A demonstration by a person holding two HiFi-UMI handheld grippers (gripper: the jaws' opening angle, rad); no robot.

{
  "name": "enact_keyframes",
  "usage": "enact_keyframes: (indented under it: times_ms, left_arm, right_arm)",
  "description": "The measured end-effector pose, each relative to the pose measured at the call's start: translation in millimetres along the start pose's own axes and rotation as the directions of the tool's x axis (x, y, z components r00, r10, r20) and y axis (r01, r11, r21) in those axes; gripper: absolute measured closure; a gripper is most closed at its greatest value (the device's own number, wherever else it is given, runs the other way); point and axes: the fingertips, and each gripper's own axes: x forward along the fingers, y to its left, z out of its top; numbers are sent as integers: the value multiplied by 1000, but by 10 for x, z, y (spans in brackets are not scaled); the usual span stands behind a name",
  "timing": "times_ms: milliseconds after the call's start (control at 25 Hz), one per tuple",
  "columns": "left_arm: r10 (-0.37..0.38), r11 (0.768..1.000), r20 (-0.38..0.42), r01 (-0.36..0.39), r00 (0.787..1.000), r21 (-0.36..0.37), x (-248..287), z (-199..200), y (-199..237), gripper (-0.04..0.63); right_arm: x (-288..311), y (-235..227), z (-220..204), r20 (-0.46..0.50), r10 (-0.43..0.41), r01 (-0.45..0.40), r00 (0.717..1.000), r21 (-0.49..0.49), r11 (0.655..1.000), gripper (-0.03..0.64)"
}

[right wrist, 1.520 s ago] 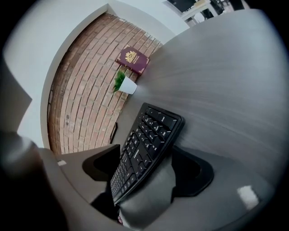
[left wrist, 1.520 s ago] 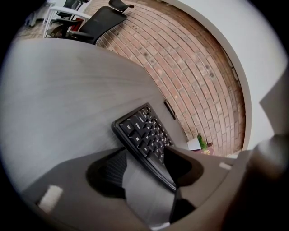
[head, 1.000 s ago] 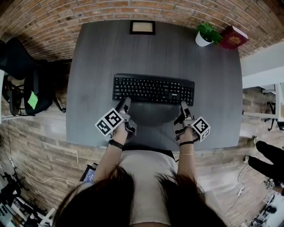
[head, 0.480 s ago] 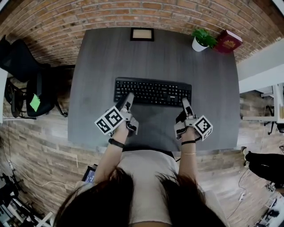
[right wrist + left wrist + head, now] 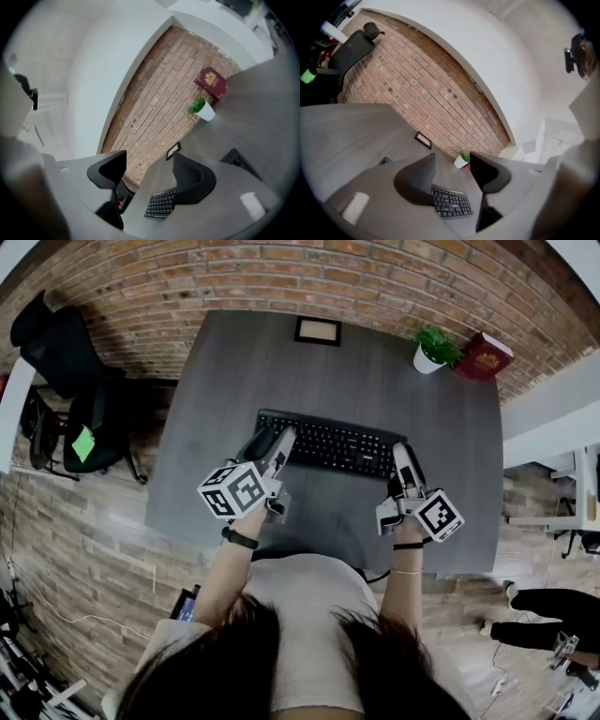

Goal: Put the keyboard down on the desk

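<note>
— Where was the keyboard (image 5: 330, 442) when you looked?
— It lay flat on the desk (image 5: 234, 381), stretched between my two claws. Its left end sat just under the left claw's (image 5: 452, 159) tips and its right end just ahead of the right claw (image 5: 150, 155).

— Were you gripping it?
— No. Both claws were released. On each one the jaws stood well apart, and I could see the keys through the gap, lower down and clear of the pads. Nothing was between the jaws of either one.

— So the job was done?
— I judged it was. The keyboard rested on the desk by its own weight and sat fairly square to the desk's near edge. All I had left was to draw both claws back toward me.

— Anything in the way?
— No. The plant pot (image 5: 433, 331), red book (image 5: 485, 336) and picture frame (image 5: 318, 330) stood well beyond the claws, past the keyboard.
</note>
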Motion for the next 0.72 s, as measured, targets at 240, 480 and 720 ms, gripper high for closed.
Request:
enact_keyframes:
  times_ms: [240,480,720]
  left_arm:
    - [-104,952,33,90,994,292,-182,265,-411,407]
    - [-134,841,0,114,991,529,-273,319,-606,467]
    - [-131,809,-8,111,991,577,-252,296,-562,537]
  right_arm:
    - [-64,401,104,-67,4,-32,998,-426,904,370]
    - [-127,565,32,-120,-34,-57,992,-678,733,521]
    - [-164,543,-22,-148,-48,-75,988,-723,687,594]
